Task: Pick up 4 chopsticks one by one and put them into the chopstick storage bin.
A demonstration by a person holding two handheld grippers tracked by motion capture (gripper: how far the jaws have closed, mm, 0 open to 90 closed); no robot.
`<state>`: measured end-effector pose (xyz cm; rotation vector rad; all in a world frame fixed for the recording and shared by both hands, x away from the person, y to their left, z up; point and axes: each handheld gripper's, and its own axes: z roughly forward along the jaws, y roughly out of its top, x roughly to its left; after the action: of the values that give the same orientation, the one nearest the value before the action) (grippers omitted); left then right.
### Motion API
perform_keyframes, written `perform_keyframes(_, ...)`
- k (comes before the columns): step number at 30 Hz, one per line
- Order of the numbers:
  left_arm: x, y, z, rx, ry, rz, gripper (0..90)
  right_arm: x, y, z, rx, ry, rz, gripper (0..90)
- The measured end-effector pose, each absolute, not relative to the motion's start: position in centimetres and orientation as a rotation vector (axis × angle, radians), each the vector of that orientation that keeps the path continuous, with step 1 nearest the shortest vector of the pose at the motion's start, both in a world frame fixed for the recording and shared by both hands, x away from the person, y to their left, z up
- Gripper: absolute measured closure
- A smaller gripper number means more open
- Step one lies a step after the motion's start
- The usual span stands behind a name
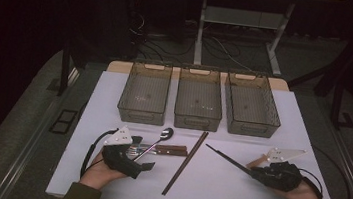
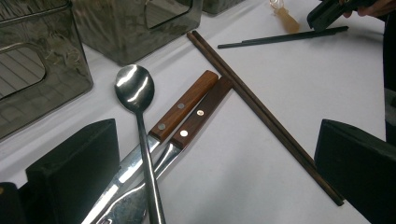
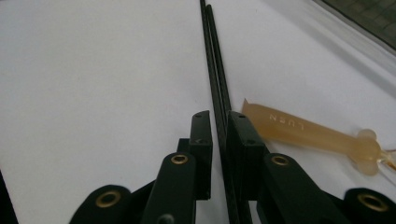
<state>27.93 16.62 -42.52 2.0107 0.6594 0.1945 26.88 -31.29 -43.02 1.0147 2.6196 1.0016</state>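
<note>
At lower left of the high view, left gripper (image 1: 140,166) spread wide over spoon (image 1: 155,142) and knives (image 1: 171,150), gripping nothing. Mid-frame, brown chopsticks (image 1: 185,163). At lower right, right gripper (image 1: 255,173) clamped on black chopsticks (image 1: 225,157).

Three smoky see-through plastic bins (image 1: 199,104) stand side by side at the far edge of the white table (image 1: 235,186). Before them lie a steel spoon (image 1: 155,142) across two wooden-handled utensils (image 1: 171,150), then brown wooden chopsticks (image 1: 184,164), then black chopsticks (image 1: 228,158) rightmost, beside a translucent amber handle (image 3: 303,133).
</note>
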Motion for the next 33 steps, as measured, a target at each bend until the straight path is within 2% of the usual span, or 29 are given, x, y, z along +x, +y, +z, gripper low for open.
perform_keyframes(8,27.99,16.53,-42.57,2.011,0.66,0.19,0.0,26.76,-31.85,-43.3,1.008,2.622,0.979,82.9)
perform_keyframes(33,28.01,16.53,-42.57,2.007,0.662,0.187,0.0,26.67,-31.39,-43.67,0.913,2.652,0.937,82.7)
